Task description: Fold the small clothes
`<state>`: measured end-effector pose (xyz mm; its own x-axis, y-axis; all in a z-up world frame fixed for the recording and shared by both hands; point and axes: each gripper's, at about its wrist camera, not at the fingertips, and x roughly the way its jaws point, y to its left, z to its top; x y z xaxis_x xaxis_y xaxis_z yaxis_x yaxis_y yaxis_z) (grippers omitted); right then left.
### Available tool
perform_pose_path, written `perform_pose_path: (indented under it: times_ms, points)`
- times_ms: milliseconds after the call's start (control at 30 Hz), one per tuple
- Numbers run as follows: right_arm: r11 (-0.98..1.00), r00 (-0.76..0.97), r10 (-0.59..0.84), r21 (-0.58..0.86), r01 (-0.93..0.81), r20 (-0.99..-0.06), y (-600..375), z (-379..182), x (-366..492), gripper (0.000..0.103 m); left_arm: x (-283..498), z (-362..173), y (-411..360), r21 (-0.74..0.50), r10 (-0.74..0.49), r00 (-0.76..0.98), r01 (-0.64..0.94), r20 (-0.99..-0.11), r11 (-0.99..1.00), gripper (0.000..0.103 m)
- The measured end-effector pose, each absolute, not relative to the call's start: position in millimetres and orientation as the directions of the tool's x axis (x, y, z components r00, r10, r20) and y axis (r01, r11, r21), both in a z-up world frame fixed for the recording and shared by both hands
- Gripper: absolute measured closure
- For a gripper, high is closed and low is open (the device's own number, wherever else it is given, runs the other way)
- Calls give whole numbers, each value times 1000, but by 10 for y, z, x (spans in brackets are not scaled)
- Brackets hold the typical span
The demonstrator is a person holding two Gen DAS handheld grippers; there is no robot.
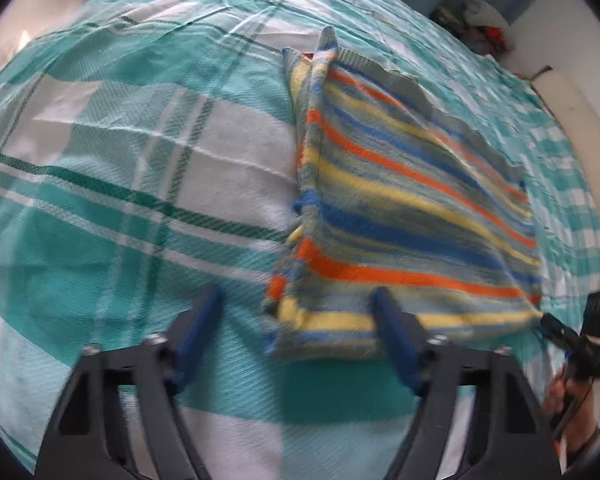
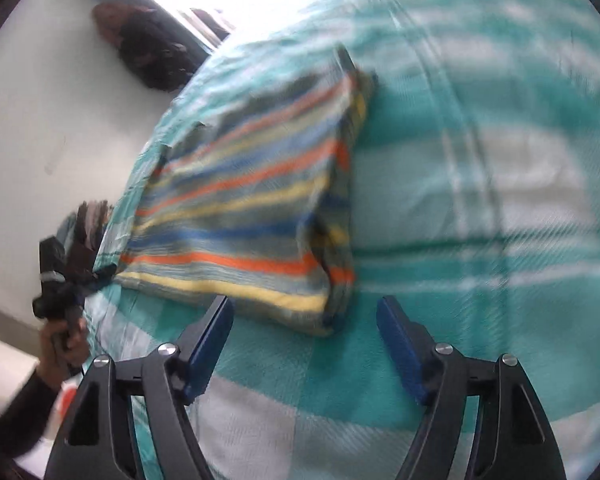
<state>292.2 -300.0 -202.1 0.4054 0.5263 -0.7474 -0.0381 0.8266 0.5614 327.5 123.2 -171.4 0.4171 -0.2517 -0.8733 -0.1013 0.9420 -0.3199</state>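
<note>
Folded striped knit garment flat on my teal checked bedsheet.
My left gripper hangs with jaws apart over its near corner, gripping nothing; right gripper wide, empty, just short of the near edge.

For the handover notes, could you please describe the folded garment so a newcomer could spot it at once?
Start from the large teal-and-white checked bedsheet that fills both views. Lying flat on it is a folded knitted garment, roughly rectangular. Its narrow orange, yellow, blue and grey stripes set it apart from the sheet's broad checks.
</note>
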Motion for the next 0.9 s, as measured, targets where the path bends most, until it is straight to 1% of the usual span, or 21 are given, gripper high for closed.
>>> perform_pose_path:
  times_ms: [33, 67, 100, 167, 267, 333, 500, 567, 633, 667, 700, 733, 767, 800, 833, 867, 900]
  points:
    - [805, 424, 549, 593, -35, -720, -2974, -2051, 2930, 38, 3292, -1703, 1166, -328, -265, 419, -85, -868, 941, 84]
    - [782, 430, 570, 623, -23, -700, -2960, -2079, 2962, 75, 3324, -1701, 1120, -328, -271, 400, -78, -875, 941, 95]
    - [769, 426, 577, 639, 1, -696, -2957, -2101, 2989, 94, 3350, -1703, 1101, -321, -263, 389, -89, -883, 943, 95]
    - [757, 449, 574, 653, 28, -684, -2981, -2072, 3008, 93, 3357, -1643, 1138, -333, -270, 388, -103, -881, 937, 96]
    - [778, 460, 562, 628, -12, -687, -2988, -1883, 2928, 93, 3277, -1546, 1243, -363, -302, 387, -95, -871, 927, 97]
    - [786, 453, 561, 618, -29, -693, -3023, -1793, 2854, 93, 3224, -1496, 1265, -366, -314, 375, -72, -872, 928, 97]
    - [781, 415, 569, 624, -5, -710, -3083, -1754, 2750, 94, 3152, -1382, 1259, -391, -356, 349, -32, -867, 920, 97]
    - [770, 409, 582, 638, 0, -703, -3116, -1736, 2711, 94, 3131, -1403, 1261, -404, -373, 328, -31, -868, 914, 97]
    - [768, 401, 585, 641, 6, -705, -3121, -1742, 2684, 94, 3128, -1540, 1279, -390, -364, 295, -35, -884, 920, 95]
    - [776, 395, 579, 630, 1, -713, -3105, -1763, 2694, 94, 3165, -1663, 1267, -371, -346, 268, -49, -899, 927, 89]
    - [798, 379, 559, 602, -6, -737, -3064, -1799, 2710, 94, 3154, -1739, 1264, -339, -315, 256, -57, -914, 939, 86]
    - [817, 357, 541, 576, -10, -761, -3052, -1843, 2736, 90, 3158, -1758, 1248, -332, -308, 260, -54, -915, 942, 85]
    - [846, 325, 509, 534, -15, -797, -2990, -1901, 2770, 85, 3131, -1720, 1239, -333, -306, 280, -54, -910, 941, 78]
    - [865, 311, 484, 502, -25, -818, -2962, -1914, 2775, 80, 3102, -1673, 1235, -328, -297, 293, -62, -909, 943, 68]
    - [874, 315, 470, 484, -35, -825, -2963, -1892, 2770, 73, 3054, -1619, 1251, -315, -280, 310, -69, -909, 947, 46]
    - [886, 326, 450, 461, -48, -831, -2969, -1827, 2750, 61, 3007, -1566, 1270, -298, -258, 333, -76, -907, 952, 36]
    - [901, 341, 423, 431, -56, -840, -2977, -1758, 2722, 55, 2931, -1500, 1323, -274, -226, 368, -85, -902, 958, 35]
